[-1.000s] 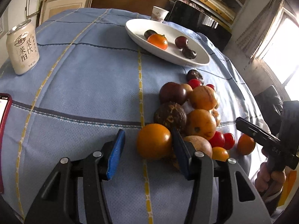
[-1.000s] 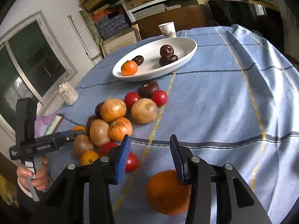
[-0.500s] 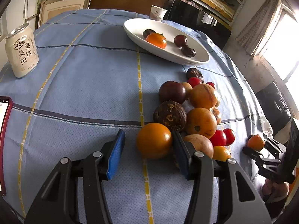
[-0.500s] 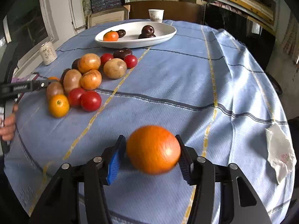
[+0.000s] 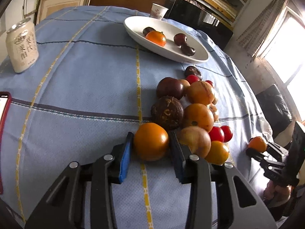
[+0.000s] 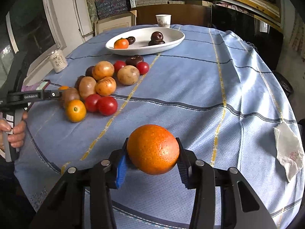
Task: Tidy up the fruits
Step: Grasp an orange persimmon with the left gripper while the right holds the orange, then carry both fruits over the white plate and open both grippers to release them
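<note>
A round table point(image 5: 85, 80) wears a blue cloth with yellow and dark stripes, and full shelves stand behind it.

Far off to the left of the left tongs point(image 5: 150, 152) stands a white can point(image 5: 22, 45), with the red edge of a phone point(image 5: 4, 114) nearer by. The left tongs are closing on a small orange fruit point(image 5: 151, 141) that sits on the cloth. Both blue pads touch its sides. Just behind and to the right of these tongs lies the pile point(image 5: 192, 110) of fruit: brown, dark, gold and red ones, all bunched together. Far ahead sits a long white dish point(image 5: 198, 56) with one orange fruit and three dark ones in it. A paper cup point(image 5: 159, 11) stands behind the dish. Far to the right, the other tongs show small, held by a hand.

The right tongs point(image 6: 152, 159) squeeze a big orange point(image 6: 153, 148) and hold it up off the cloth. Their pads press on both sides, and they are closing a bit more. To the left of these tongs a hand point(image 6: 16, 131) holds the left tongs by the pile. The dish is far ahead. A crumpled tissue point(image 6: 288, 149) lies on the cloth to the right.
</note>
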A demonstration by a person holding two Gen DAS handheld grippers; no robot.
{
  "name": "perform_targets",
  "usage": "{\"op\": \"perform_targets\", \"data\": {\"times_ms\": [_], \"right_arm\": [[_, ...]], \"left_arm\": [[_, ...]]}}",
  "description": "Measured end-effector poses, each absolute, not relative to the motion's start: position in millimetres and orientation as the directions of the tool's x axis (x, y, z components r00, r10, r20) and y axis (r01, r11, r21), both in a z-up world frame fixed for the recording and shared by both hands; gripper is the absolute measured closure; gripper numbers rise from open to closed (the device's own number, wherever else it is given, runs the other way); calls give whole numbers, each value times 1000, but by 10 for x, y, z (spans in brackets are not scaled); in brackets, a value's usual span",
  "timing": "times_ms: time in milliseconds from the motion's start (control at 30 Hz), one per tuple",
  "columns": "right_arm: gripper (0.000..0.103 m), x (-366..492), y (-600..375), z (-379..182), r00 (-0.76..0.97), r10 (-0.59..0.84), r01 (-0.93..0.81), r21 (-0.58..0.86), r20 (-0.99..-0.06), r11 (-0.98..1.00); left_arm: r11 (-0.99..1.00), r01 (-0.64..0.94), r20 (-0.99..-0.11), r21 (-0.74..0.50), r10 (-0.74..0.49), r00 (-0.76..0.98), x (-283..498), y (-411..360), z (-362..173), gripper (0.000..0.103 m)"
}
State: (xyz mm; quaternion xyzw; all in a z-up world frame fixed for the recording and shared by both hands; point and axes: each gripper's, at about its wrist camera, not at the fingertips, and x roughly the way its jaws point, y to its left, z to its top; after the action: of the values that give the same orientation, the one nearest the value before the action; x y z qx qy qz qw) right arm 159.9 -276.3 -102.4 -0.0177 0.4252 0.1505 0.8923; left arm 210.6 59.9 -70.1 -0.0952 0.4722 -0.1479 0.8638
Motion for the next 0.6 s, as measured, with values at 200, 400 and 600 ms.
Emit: {"op": "perform_targets", "data": {"times_ms": [200,400,600], "right_arm": [[58,1613,-2681,-915,593,302,-317,128,-747,940],[58,1791,-2559,-592,603,365,-386,140,-710,912],[58,2273,-2515,-73,659,431,-427,166,-616,889]], "left_arm": [[947,153,-786,-283,-321,528,2000,683,-638,66],[951,191,-758,-244,-309,574,2036,710,-290,66],[950,262,-709,-171,-303,637,2384,533,246,66]]}}
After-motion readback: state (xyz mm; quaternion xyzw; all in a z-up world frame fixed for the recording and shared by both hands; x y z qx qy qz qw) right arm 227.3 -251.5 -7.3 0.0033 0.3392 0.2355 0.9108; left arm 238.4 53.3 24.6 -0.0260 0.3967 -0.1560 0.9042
